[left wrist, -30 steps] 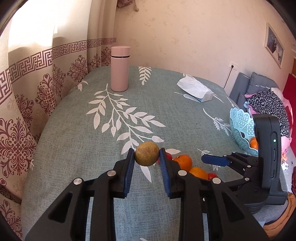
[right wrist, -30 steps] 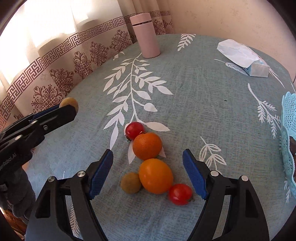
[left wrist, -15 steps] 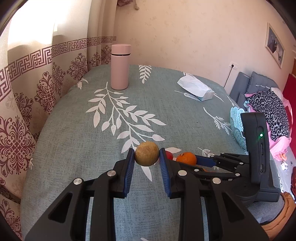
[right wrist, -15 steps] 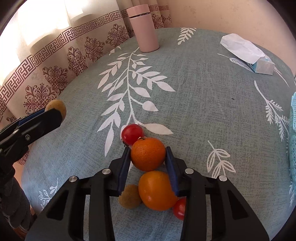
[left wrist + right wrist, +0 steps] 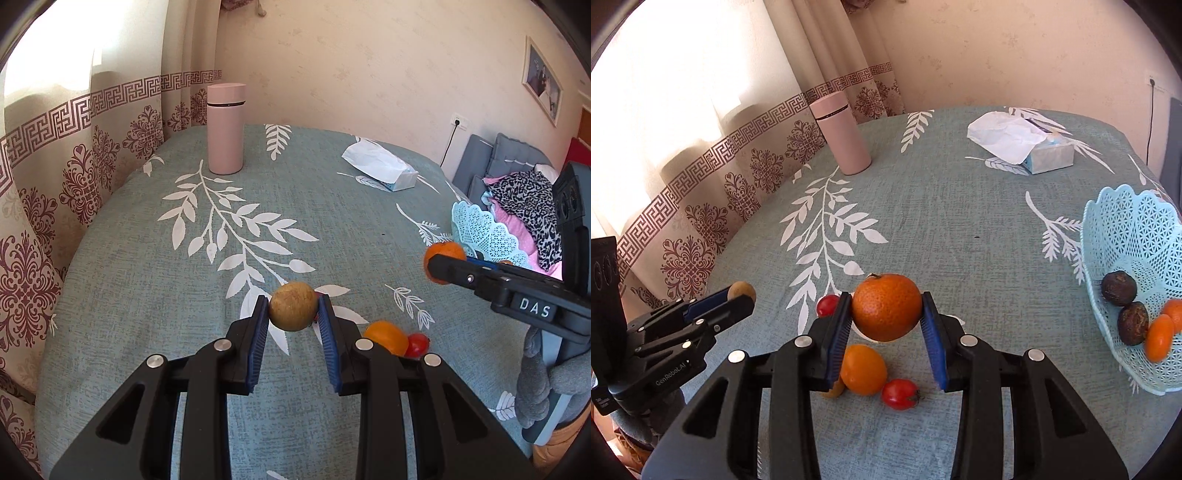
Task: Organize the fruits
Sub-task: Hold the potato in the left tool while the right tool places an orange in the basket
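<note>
Round table [image 5: 960,229] under a grey-green cloth with white leaf sprays fills both views; patterned curtain [image 5: 55,177] from 8 to 11 o'clock. Pale blue lattice basket [image 5: 1126,229] at 3 o'clock in the right wrist view, which alone looks into it: two dark brown fruits [image 5: 1119,288] and two orange pieces [image 5: 1160,338] inside. The left wrist view catches only the basket's scalloped rim, but alone shows the sofa with leopard-print clothes [image 5: 524,195] and a framed picture [image 5: 543,81] at 2 o'clock. Pink flask [image 5: 842,136] stands upright at 11 o'clock; tissue box [image 5: 1030,147] at 1 o'clock. Right gripper [image 5: 886,314] clenched on a mandarin [image 5: 886,306], pads pressing both flanks, fruit clear of the cloth; the jaws have just been closing onto it. From the left wrist view this same fruit is half hidden behind the right tool's finger, at 3 o'clock. Left gripper [image 5: 291,317] grasping a small tan-brown round fruit [image 5: 291,310], held above the cloth; in the right wrist view only its tip peeks out at 9 o'clock. On the cloth, near 6 o'clock in the right view: a second orange [image 5: 862,369], touching a cherry tomato [image 5: 899,393]; another tomato [image 5: 827,304] beside the left pad; a brownish fruit [image 5: 834,391] mostly hidden under that finger.
</note>
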